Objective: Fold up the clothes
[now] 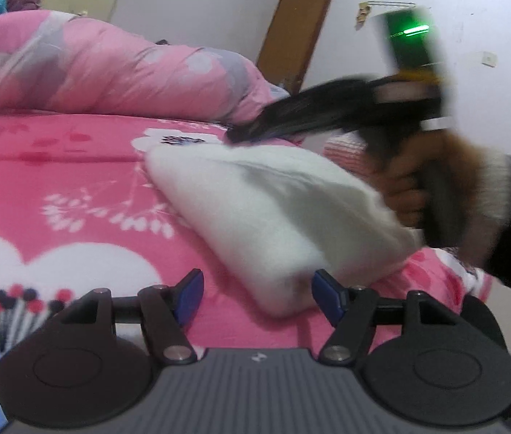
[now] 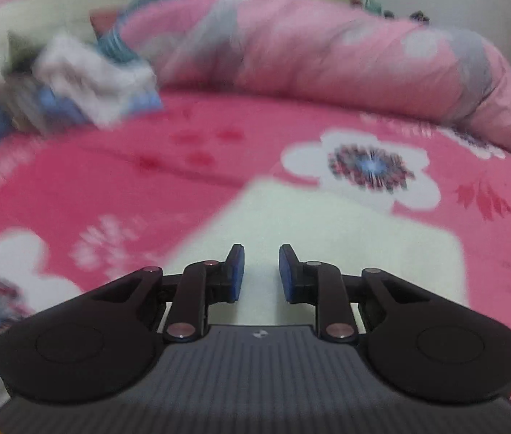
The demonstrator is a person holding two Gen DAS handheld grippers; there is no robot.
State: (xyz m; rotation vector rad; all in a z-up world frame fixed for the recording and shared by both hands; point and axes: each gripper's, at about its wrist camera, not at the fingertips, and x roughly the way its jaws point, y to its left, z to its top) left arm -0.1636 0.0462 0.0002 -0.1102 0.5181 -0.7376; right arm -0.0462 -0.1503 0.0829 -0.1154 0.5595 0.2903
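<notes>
1. White cloth (image 1: 277, 213): we find it folded into a thick pad, lying on the bedspread just ahead of our left gripper (image 1: 257, 294). Its near corner sits between the two blue pads (image 1: 190, 298), which stand spread and do not press it. In the right wrist view the same cloth (image 2: 346, 238) lies directly under and ahead of our right gripper (image 2: 261, 271).

2. Left gripper: jaws wide apart, nothing pinched.

3. Right gripper: jaws narrowly parted with a clear gap between the pads (image 2: 237, 267); they hang above the white cloth, and we see nothing caught between them. From the left wrist we see this tool (image 1: 328, 108) blurred, over the far side of the cloth, gripped by a hand (image 1: 404, 188) in a pale knitted cuff and dark sleeve; a green light glows on its top.

4. Bedspread (image 1: 74, 166): pink with white flowers, under both grippers and the cloth.

5. Rolled quilt (image 2: 309, 61): pink with pale grey and white patches, lying across the bed well beyond both grippers.

6. Heap of mixed clothes (image 2: 74, 79): white, blue and grey pieces, blurred, far ahead and to the left of the right gripper.

7. Door (image 1: 295, 32): brown wood, in the white wall beyond the quilt, ahead and right of the left gripper.
</notes>
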